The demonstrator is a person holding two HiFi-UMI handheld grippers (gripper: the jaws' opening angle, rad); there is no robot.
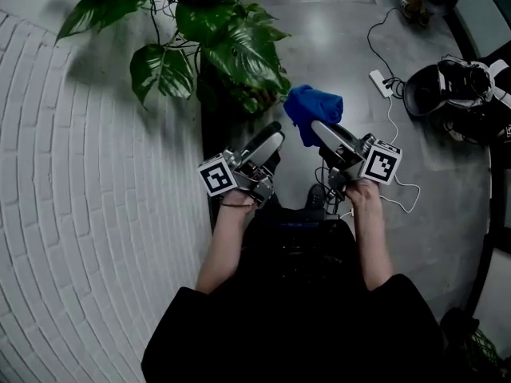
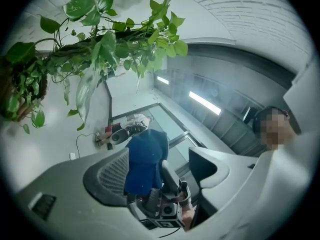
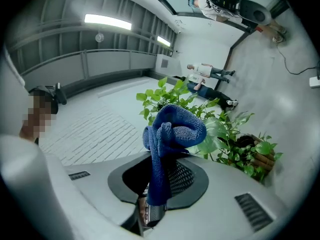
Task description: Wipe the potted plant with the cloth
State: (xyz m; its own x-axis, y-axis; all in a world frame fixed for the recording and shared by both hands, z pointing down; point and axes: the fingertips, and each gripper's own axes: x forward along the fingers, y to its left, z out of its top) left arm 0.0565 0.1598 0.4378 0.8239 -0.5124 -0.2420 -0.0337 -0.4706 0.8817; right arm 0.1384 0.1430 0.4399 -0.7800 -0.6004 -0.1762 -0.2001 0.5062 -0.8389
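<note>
The potted plant point(image 1: 231, 46) with broad green leaves stands at the top of the head view, against the white brick wall. Just below its leaves hangs a bunched blue cloth point(image 1: 313, 108), and my right gripper point(image 1: 321, 130) is shut on it. In the right gripper view the cloth point(image 3: 172, 131) rises from between the jaws, with the plant point(image 3: 225, 134) right behind it. My left gripper point(image 1: 270, 138) is beside the right one, open and empty. Between its spread jaws the left gripper view shows the cloth point(image 2: 145, 159), with the plant point(image 2: 100, 44) higher up.
A white brick wall point(image 1: 80, 214) fills the left side. On the grey floor at the right lie a white power strip point(image 1: 379, 82) with cables and black headgear point(image 1: 447, 86). The person's dark clothing covers the bottom of the head view.
</note>
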